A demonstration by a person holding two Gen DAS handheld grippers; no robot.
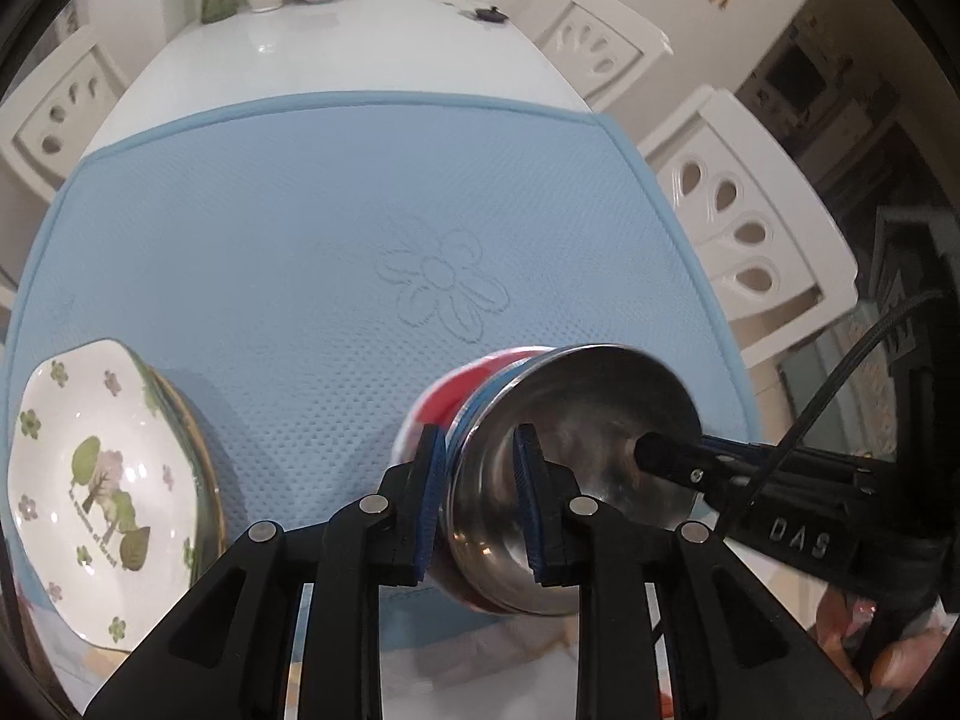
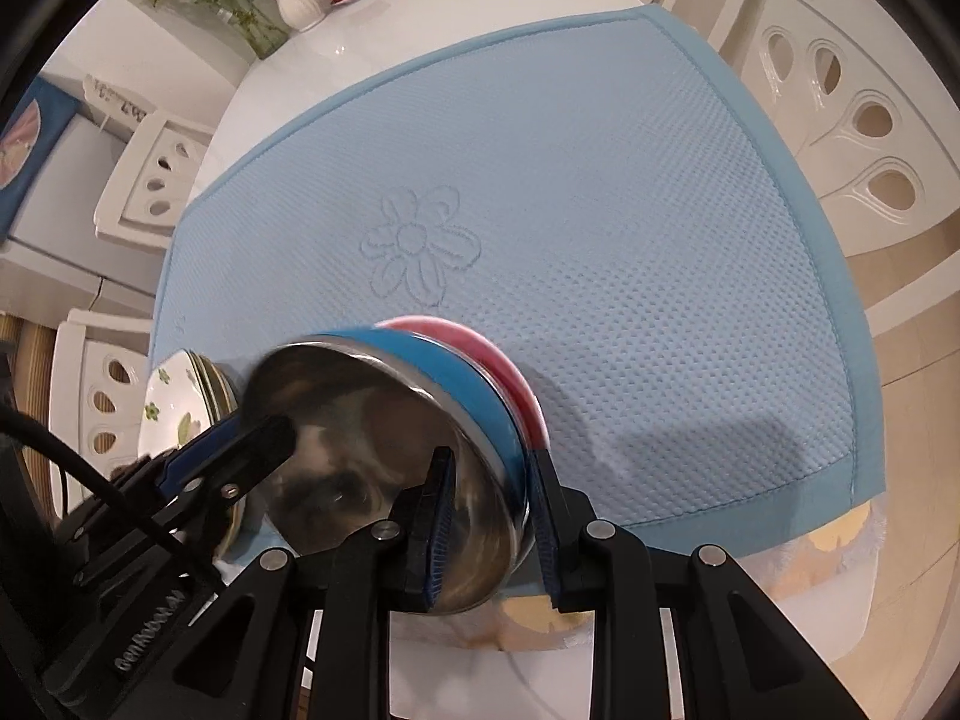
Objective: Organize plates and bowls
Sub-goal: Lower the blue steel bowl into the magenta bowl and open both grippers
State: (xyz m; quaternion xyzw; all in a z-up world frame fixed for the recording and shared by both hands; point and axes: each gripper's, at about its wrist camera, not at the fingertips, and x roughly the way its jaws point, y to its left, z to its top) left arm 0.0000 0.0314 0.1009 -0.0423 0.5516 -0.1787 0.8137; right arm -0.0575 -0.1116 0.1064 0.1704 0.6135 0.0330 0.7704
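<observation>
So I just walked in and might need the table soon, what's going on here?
A person is sorting dishes with two handheld tools. Both the left tool and the right tool grip the rim of a steel bowl, which is nested in a blue and a red bowl, tilted over the blue mat. A stack of flowered plates sits on the mat's left side.

Floral plate (image 1: 108,480) hides the plates stacked beneath.
</observation>
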